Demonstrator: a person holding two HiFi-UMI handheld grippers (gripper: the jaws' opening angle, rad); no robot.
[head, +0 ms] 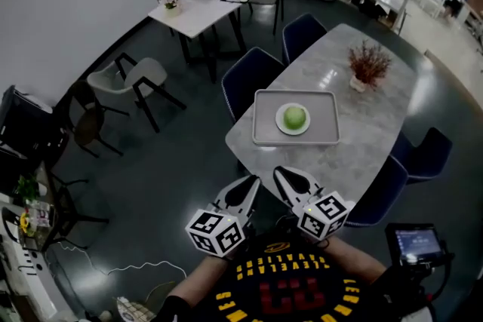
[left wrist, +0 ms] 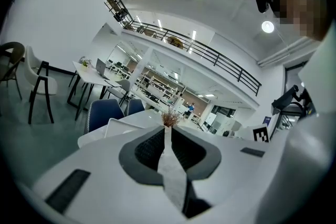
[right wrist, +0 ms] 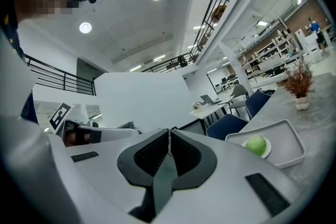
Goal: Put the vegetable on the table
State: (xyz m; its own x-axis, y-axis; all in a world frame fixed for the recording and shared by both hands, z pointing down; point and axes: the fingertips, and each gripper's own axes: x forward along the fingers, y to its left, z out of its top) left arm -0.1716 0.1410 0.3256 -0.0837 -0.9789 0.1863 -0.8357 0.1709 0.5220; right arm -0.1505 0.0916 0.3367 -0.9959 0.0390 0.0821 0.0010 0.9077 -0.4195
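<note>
The long marble table point(head: 355, 151) filled the middle of my head view, running away from me. The grey tray point(head: 324, 105) sat on its near half. On the tray was a small pale plate point(head: 279, 121), and on the plate the vegetable point(head: 295, 116), a round green head. It was not yet on the tabletop itself.

The vegetable lay ahead of both tools, across the near edge of the table and well apart from them. Being round, it offered no long axis to line up on. I judged the right gripper point(head: 281, 173) the nearer of the two, since its tip pointed more directly at the tray. In the right gripper view the vegetable point(right wrist: 256, 145) showed low and off to the right of the jaws, so I expected that tool would need swinging right as well as forward.

The left gripper point(head: 253, 181) hung just beside it. Both had their jaws pressed together, with nothing between the ribbed pads and nothing touched.
</note>
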